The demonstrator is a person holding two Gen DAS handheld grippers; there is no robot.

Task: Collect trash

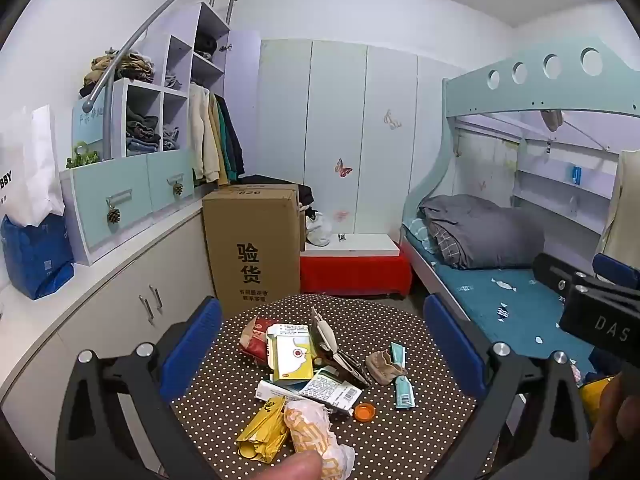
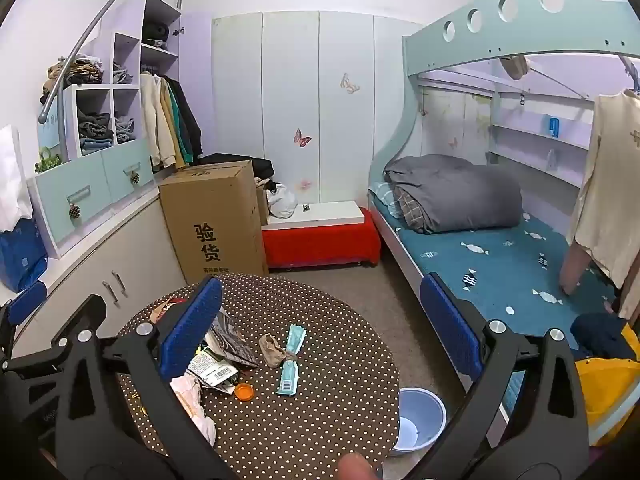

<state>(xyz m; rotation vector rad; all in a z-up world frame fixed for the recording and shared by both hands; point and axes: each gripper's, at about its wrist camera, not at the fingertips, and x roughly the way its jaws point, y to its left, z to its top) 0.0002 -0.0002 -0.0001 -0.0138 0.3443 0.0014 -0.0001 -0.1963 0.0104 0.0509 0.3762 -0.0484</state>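
Blurred fingertip (image 1: 300,466) cut off at bottom edge, left gripper (image 1: 322,340) and right gripper (image 2: 320,322) spread wide, empty, above round brown polka-dot table (image 2: 320,420) with half-hidden crumpled white wrapper (image 2: 192,400).

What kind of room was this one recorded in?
Most likely a child's bedroom: a pale-green bunk bed with a rolled grey duvet, white wardrobe doors with butterfly stickers, and open shelves of folded clothes.

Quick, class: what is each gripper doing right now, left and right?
Left gripper: open, holding nothing, above the trash on the dotted table.
Right gripper: open, holding nothing.
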